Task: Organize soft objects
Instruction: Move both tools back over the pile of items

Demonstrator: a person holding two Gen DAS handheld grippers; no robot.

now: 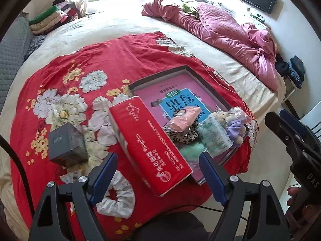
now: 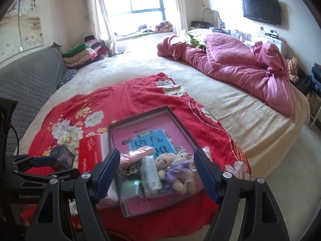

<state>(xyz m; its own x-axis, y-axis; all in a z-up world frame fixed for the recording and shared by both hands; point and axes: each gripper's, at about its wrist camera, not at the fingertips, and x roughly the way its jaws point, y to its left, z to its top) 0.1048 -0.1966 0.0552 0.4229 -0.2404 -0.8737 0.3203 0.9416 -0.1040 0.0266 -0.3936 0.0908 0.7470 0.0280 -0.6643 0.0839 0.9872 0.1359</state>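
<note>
Right under my open left tool (image 1: 158,177) lies the white frilly cloth hair scrunchie (image 1: 118,198), outside the flat dark box (image 1: 160,74), nearer than my open right tool (image 2: 158,175).

Red tissue pack (image 1: 150,146) beside crowded tray (image 1: 160,76)

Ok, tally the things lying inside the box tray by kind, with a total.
Teddy bears: 2
Tissue packs: 2, pink and green-patterned
Leopard-print scrunchie: 1
Mint fluffy item: 1
Pink book: 1
Total: 7
</note>
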